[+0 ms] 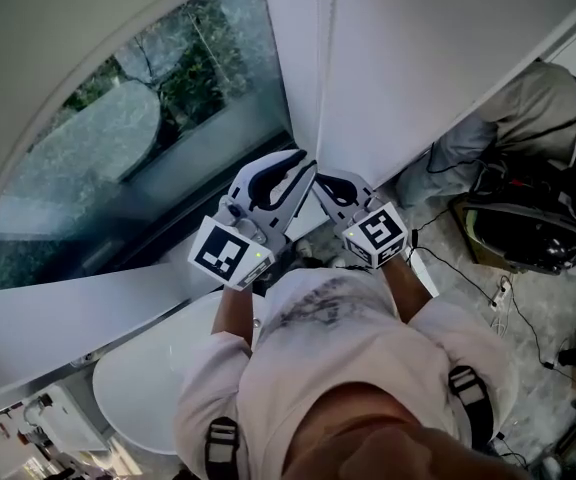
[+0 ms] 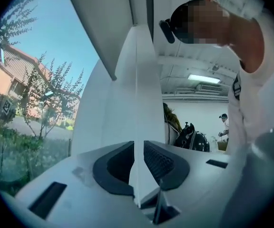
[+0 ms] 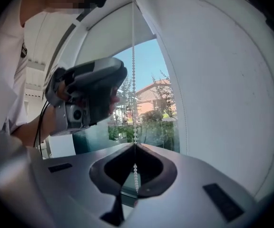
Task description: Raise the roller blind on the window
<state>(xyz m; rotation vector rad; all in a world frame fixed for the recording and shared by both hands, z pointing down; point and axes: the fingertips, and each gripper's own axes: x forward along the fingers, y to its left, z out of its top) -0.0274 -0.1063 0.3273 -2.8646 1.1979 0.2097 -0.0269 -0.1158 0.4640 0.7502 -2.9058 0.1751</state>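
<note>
A white bead chain hangs down in front of the window beside the white frame. My right gripper is shut on that chain, and a few beads dangle below the pinch. The roller blind covers the top of the pane, and sky and trees show under it. My left gripper is held just left of the right gripper and slightly higher. In the left gripper view the left gripper has a narrow gap between its pads. Only the white frame shows through that gap, and no chain.
The window glass fills the left, with a white sill below it. A round white surface is by my left hip. A seated person, a dark bag and floor cables crowd the right.
</note>
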